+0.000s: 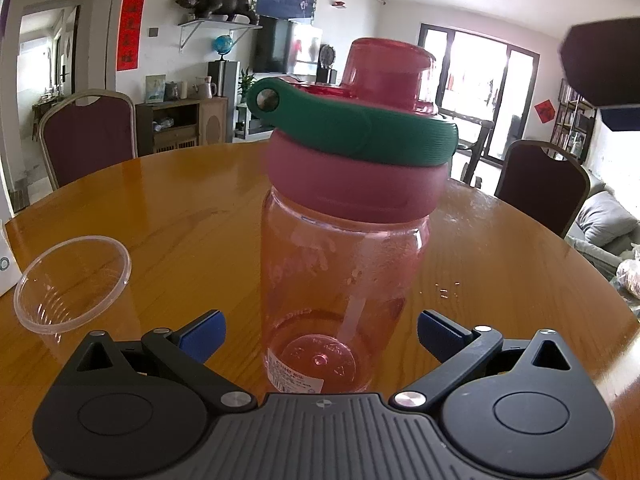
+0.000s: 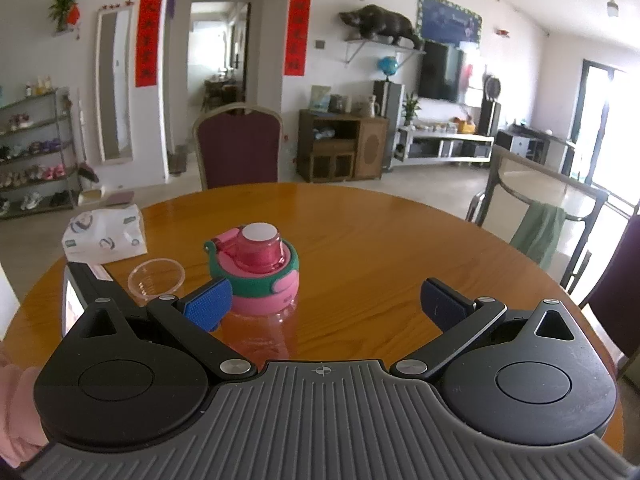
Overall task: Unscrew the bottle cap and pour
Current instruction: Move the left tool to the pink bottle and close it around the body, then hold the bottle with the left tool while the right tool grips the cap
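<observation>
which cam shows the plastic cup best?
Left wrist: the clear cup sits unobstructed on the table, left of the bottle, rim and ribbed wall visible. Right wrist shows it smaller, partly behind the right tongs' finger.

Pink translucent bottle [image 1: 344, 280] upright on table, capped; clear plastic cup [image 1: 72, 284] upright at its 9 o'clock.

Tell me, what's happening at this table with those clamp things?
A person holds a two-finger tool in each hand. The left tool sits open around the base of a pink bottle, not yet gripping. The right tool hovers open above its cap, which is still on. An empty clear cup waits beside it.
</observation>
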